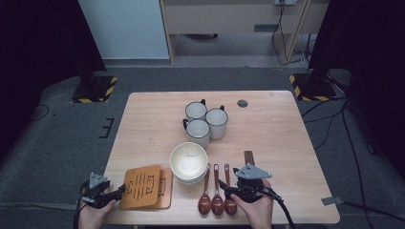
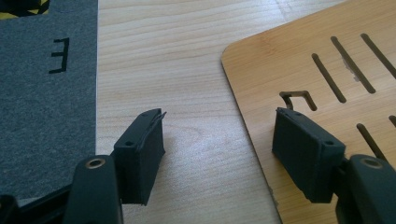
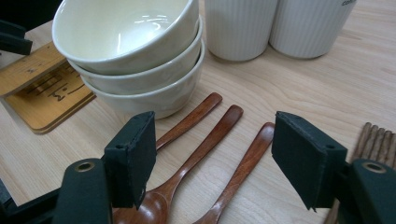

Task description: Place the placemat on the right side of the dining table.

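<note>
Spoons (image 1: 217, 191) next: right tool (image 3: 212, 154) hovers spread over them, must drop and pinch one; left tool (image 2: 217, 149) spread by board (image 2: 327, 93).

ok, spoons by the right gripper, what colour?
Dark reddish-brown wood; the spoons show best in the right gripper view.

bowls (image 3: 130, 51) crowding spoons' (image 3: 205, 140) left

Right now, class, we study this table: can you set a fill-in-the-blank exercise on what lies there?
1. The cream bowls form a stack of ___.
2. Beside the stack lie ___ wooden spoons.
3. The white mugs number ___.
4. The left gripper has one jaw over the slotted ___ trivet.

Missing words: three; three; three; wooden
</note>
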### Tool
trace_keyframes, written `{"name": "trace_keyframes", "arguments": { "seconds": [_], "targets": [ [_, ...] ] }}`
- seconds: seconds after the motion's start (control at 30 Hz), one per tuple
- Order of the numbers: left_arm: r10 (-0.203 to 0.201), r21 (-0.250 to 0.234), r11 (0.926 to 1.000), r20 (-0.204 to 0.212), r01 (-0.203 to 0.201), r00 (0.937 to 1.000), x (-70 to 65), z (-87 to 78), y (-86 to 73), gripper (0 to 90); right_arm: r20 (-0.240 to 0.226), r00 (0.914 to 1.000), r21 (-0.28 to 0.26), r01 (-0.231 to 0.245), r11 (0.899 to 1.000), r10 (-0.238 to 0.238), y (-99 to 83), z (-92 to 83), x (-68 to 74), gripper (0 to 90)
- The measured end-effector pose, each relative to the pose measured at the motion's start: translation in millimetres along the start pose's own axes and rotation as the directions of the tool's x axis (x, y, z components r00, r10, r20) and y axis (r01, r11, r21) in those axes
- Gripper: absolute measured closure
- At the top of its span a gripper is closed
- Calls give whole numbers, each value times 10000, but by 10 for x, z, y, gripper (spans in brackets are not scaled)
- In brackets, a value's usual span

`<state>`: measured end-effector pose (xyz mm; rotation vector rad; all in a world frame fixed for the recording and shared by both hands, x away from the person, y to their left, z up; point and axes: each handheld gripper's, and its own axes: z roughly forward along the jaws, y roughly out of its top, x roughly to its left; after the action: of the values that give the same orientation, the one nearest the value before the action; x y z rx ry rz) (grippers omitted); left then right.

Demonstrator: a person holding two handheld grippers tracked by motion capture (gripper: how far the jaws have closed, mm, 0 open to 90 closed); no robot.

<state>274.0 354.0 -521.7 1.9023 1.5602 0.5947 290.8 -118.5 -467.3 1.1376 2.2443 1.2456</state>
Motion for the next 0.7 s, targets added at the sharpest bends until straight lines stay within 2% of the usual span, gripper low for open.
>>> {"name": "trace_keyframes", "arguments": {
  "seconds": [0.33, 0.7],
  "targets": [
    [-30, 17, 10000, 22, 30, 10000, 3, 0, -2, 331, -250, 9995, 68, -186, 9998, 188, -105, 73, 114, 344],
    [-43, 4, 10000, 37, 43, 10000, 5, 0, -4, 332, -635, 9979, 66, -159, 9999, 163, -185, 201, 295, 362]
  ]
}}
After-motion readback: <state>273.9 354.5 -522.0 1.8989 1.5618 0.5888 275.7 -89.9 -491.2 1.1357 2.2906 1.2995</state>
